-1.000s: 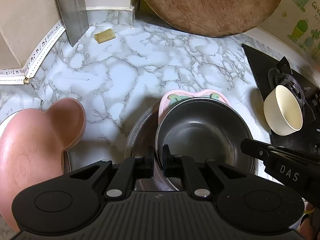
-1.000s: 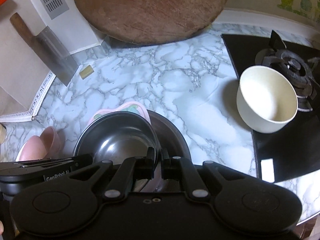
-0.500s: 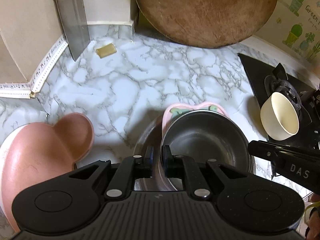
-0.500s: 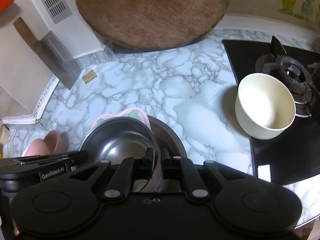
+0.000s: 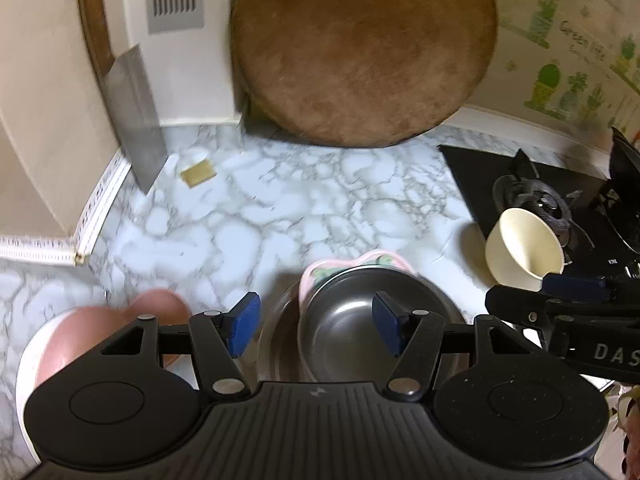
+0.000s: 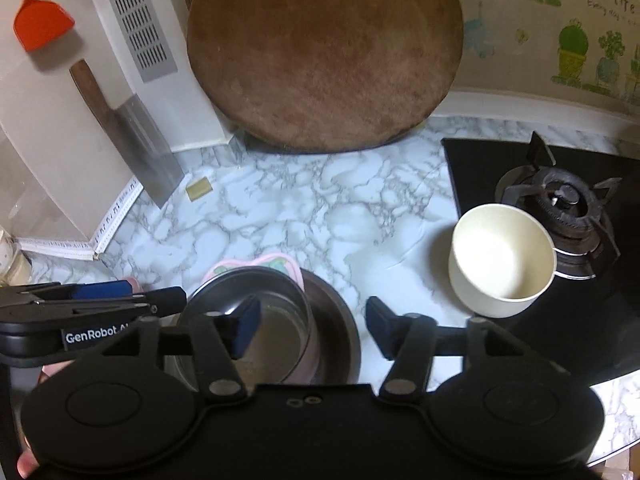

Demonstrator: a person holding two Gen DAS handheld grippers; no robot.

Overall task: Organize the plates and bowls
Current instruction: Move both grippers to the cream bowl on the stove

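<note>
A small steel bowl (image 5: 344, 320) (image 6: 280, 320) sits nested in a pink bowl (image 5: 360, 259) (image 6: 276, 263), which rests in a wider steel dish (image 5: 276, 332) (image 6: 340, 328) on the marble counter. My left gripper (image 5: 316, 324) hangs just above the stack's near-left rim, its jaws opening and its blue pads clear of the rims. My right gripper (image 6: 312, 328) hovers over the near-right rim, its jaws also opening and pressing on nothing. A pink bear-shaped plate (image 5: 100, 332) lies to the left. A cream bowl (image 5: 524, 248) (image 6: 500, 264) stands on the stove's edge.
A round wooden board (image 6: 324, 56) leans on the back wall, and a cleaver (image 6: 140, 148) leans at the left. The black gas stove (image 6: 560, 200) fills the right side. A small yellowish block (image 5: 198, 174) lies near the cleaver. Bare marble lies between the stack and the board.
Both grippers were shut on the stack's near rims. They have let go, opened wide and lifted back, so the stack looks smaller and lower in both views.
</note>
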